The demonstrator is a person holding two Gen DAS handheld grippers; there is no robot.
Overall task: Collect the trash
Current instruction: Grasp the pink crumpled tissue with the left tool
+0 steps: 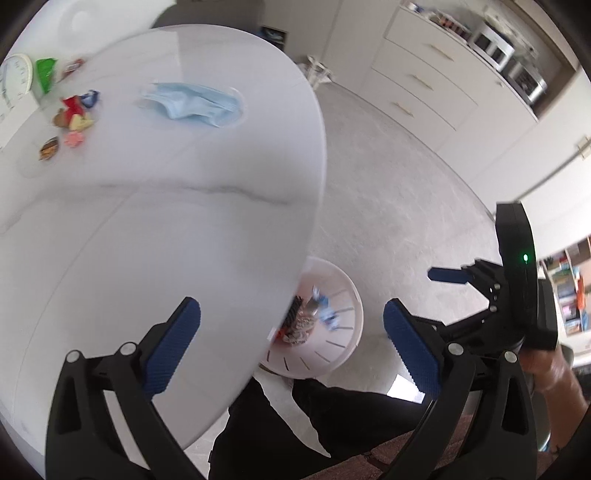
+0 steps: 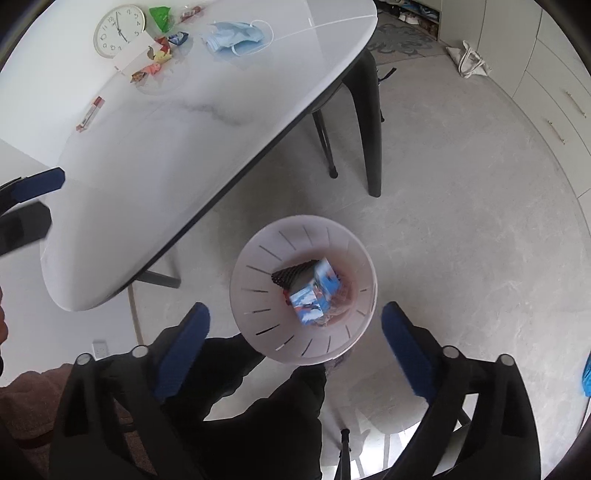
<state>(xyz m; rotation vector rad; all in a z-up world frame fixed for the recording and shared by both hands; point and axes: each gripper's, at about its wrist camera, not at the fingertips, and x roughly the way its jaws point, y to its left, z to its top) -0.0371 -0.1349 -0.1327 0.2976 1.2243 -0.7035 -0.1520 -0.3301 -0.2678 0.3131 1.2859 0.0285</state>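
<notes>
In the left wrist view, the left gripper (image 1: 291, 332) is seen spread wide with nothing between its blue ribbed pads (image 1: 173, 343), held over the near edge of the white marble-patterned oval table (image 1: 166, 221). A crumpled light-blue face mask (image 1: 192, 103) lies on the far part of the tabletop. Further to the left of it, a cluster of small coloured sweet wrappers (image 1: 74, 110) and a green plastic wrapper (image 1: 46, 72) are seen near a white round wall clock (image 1: 16, 75) lying flat at the table's far edge. Below the table edge, on the grey floor (image 1: 406, 184), a white slotted plastic waste basket (image 1: 332, 354) is partly hidden by the tabletop; mixed trash is seen inside it. The right gripper (image 1: 454, 280) appears at the right, over the floor, its opening not readable from this angle.

In the right wrist view, the right gripper (image 2: 295, 343) is seen opened wide and empty, held directly above the waste basket (image 2: 258, 258). A blue-and-white printed carton (image 2: 314, 291) and a black ribbed piece (image 2: 291, 275) lie in the basket's bottom among reddish scraps. The table (image 2: 184, 147) stands to the upper left, carrying the face mask (image 2: 236, 37), the sweet wrappers (image 2: 159, 55), the green wrapper (image 2: 160, 16), the clock (image 2: 119, 31), and a small red-and-white packet (image 2: 90, 114) lying apart nearer the table's left edge. A tip of the left gripper (image 2: 37, 184) shows at the left border.
</notes>
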